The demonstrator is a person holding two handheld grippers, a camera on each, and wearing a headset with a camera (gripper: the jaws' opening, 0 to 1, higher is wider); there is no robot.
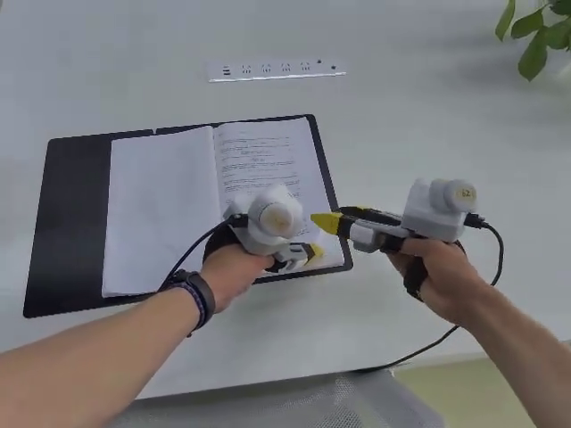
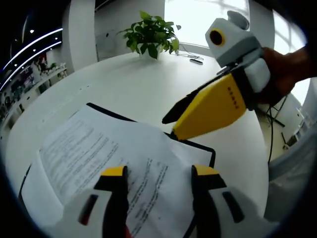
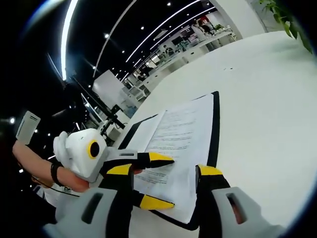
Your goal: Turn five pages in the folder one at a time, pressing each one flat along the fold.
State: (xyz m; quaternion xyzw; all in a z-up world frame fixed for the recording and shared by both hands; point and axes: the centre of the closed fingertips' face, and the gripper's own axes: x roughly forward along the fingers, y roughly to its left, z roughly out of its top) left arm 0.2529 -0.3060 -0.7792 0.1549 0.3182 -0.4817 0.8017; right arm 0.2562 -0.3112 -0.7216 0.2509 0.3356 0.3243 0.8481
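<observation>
The black folder [image 1: 53, 223] lies open on the white table, with a blank page [image 1: 161, 214] on the left and a printed page [image 1: 268, 165] on the right. My left gripper [image 1: 305, 256] hovers open over the printed page's near right corner; in its own view the yellow tips [image 2: 160, 172] straddle the text of the page [image 2: 99, 148]. My right gripper [image 1: 328, 221] points in from the right toward that same corner and is open [image 3: 166, 171] with nothing between its jaws. It appears in the left gripper view [image 2: 169, 127], and the left gripper appears in the right gripper view [image 3: 171, 182].
A white power strip [image 1: 277, 69] lies on the table [image 1: 428, 116] behind the folder. A potted plant [image 1: 535, 36] stands at the far right corner. Cables trail from both grippers toward the table's near edge.
</observation>
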